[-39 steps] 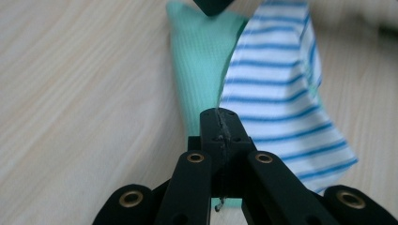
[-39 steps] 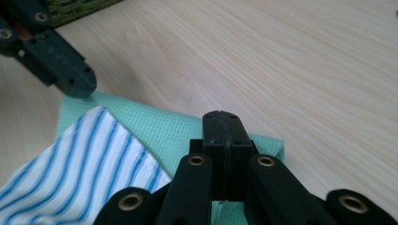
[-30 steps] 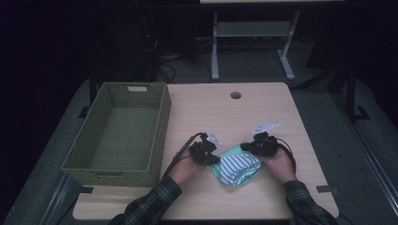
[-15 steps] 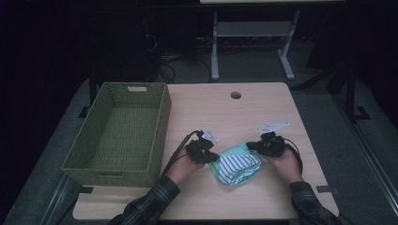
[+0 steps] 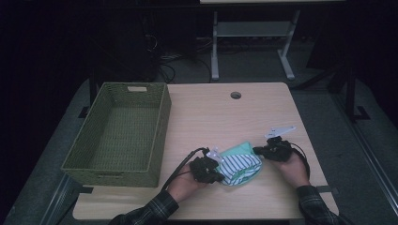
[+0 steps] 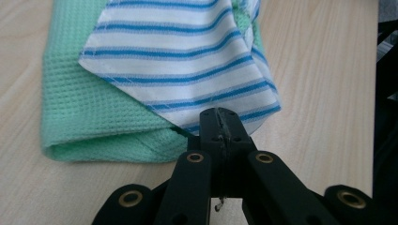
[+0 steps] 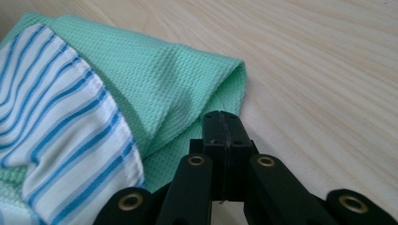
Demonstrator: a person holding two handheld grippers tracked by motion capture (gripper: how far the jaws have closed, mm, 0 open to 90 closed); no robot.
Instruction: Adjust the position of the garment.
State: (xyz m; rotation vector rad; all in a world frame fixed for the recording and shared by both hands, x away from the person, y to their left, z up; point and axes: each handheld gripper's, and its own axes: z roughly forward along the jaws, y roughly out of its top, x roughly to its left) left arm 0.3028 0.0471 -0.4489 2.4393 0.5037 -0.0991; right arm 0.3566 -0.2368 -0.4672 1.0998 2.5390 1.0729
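A folded cloth (image 5: pixel 240 167), mint-green waffle weave with a white, blue-striped layer on top, lies on the near part of the wooden table (image 5: pixel 211 115). My left gripper (image 5: pixel 218 176) is at the cloth's left edge. In the left gripper view its jaws are pressed together, and the tip (image 6: pixel 219 115) rests at the striped corner (image 6: pixel 187 61) with no fabric showing between them. My right gripper (image 5: pixel 257 151) is at the cloth's right end. Its jaws are closed too, and the tip (image 7: pixel 223 118) sits just off the green fold (image 7: pixel 155 70).
An empty green woven basket (image 5: pixel 158 126) stands on the left half of the table, close to the left hand. A round cable hole (image 5: pixel 235 95) is in the far part of the tabletop. A metal desk frame (image 5: pixel 253 33) stands on the floor beyond the table.
The left gripper has slid toward the near edge along the cloth's left side. The right gripper has drawn off to the right. The cloth has stayed roughly in place.
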